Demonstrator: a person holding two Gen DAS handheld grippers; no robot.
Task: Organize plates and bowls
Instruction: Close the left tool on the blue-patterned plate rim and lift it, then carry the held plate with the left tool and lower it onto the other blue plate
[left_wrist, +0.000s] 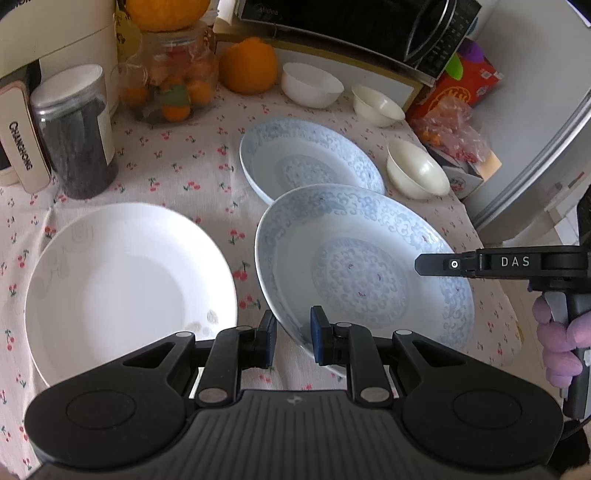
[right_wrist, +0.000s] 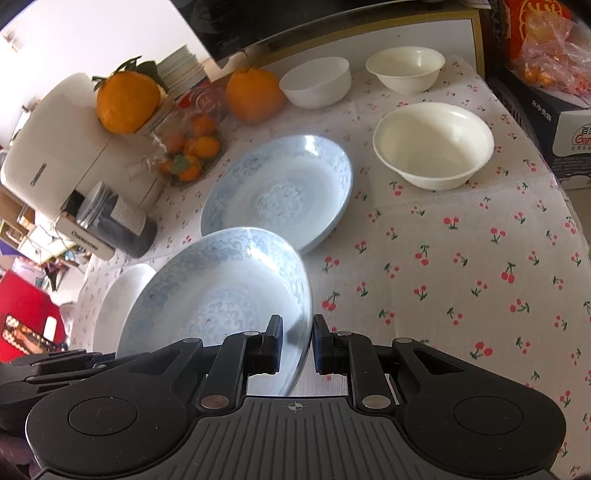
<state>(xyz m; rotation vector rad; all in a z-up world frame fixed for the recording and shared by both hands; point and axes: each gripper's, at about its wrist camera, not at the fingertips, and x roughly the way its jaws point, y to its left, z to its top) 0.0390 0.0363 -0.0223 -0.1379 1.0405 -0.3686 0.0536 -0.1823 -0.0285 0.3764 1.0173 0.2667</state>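
Left gripper (left_wrist: 293, 338): jaws nearly closed, pads clamped on the near-left rim of the nearer blue plate (left_wrist: 364, 258); one pad inside the rim, one under it.
Right gripper (right_wrist: 297, 341): jaws likewise nearly closed, pinching the opposite rim of the same plate; in the left wrist view its fingers reach in from 3 o'clock over the plate's right edge.
Hand (left_wrist: 561, 339): in a purple glove, wrapped round the right gripper's handle.
Nearer blue plate: gripped on both sides, tilted, its far edge overlapping the second blue plate (left_wrist: 312, 158) at 12 o'clock.
White plate (left_wrist: 129, 291): flat on the cloth at 9 o'clock of the held plate, apart from it.
Cream bowl (right_wrist: 434, 144): upright at 1 o'clock, just beside the second blue plate.
Small cream bowl (right_wrist: 406, 68): further back at 1 o'clock.
White bowl (right_wrist: 317, 83): at 12 o'clock, next to an orange (right_wrist: 253, 94).
Tablecloth (right_wrist: 461, 277): white with red cherries, under everything.
Jar of fruit (left_wrist: 173, 77): at 11 o'clock, with a dark-filled jar (left_wrist: 79, 133) to its left.
Microwave (left_wrist: 369, 26): along the back at 12 o'clock.
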